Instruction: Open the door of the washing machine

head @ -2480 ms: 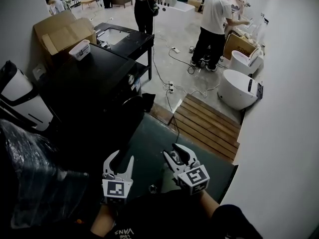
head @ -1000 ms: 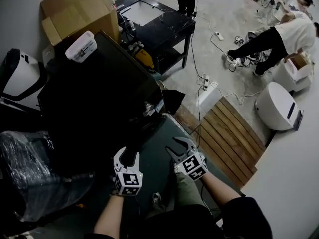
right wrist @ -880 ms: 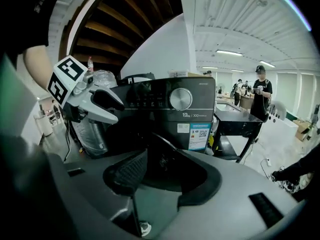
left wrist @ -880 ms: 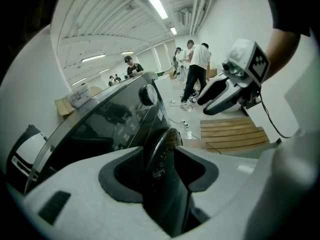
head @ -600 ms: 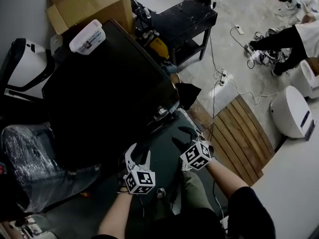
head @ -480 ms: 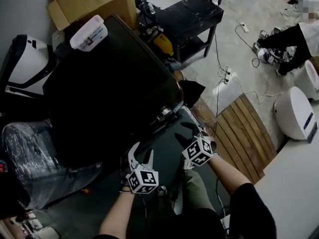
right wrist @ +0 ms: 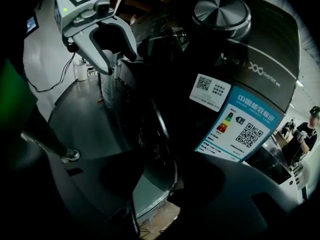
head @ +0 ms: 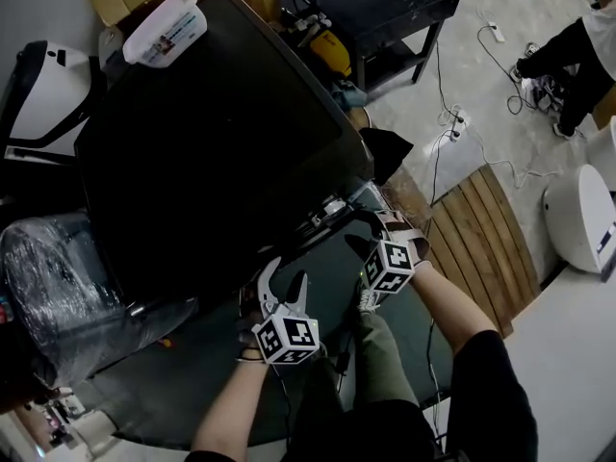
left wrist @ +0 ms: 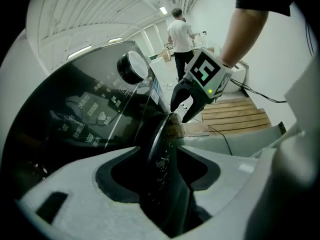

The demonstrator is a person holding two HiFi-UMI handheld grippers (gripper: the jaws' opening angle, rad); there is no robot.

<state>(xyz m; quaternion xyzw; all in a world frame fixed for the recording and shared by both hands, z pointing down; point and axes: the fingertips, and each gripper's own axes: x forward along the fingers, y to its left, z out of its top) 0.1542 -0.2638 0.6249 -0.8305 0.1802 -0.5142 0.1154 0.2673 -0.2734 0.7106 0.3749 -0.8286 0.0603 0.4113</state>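
The door (left wrist: 161, 151) of the washing machine (head: 221, 142) is found on the black machine's front face, under the control panel with its round dial (left wrist: 132, 66); in the head view this front is turned toward the lower right, facing the person. The door's dark, glossy round rim is seen edge-on in both gripper views; whether it is latched or already ajar cannot be told. The left gripper (head: 285, 277) is held at the rim with its white jaws apart, having just been opening, and the rim is seen passing between them with a gap on either side. The right gripper (head: 364, 239) is set just beside it, further along the same rim, its dark jaws also apart and just opened wider, with the rim between them and not pinched. A blue energy label (right wrist: 245, 126) is stuck on the front panel beside the door. A white plastic container (head: 166, 27) is seen on the machine's top, and a wooden slatted platform (head: 481, 229) lies on the floor off to the right.
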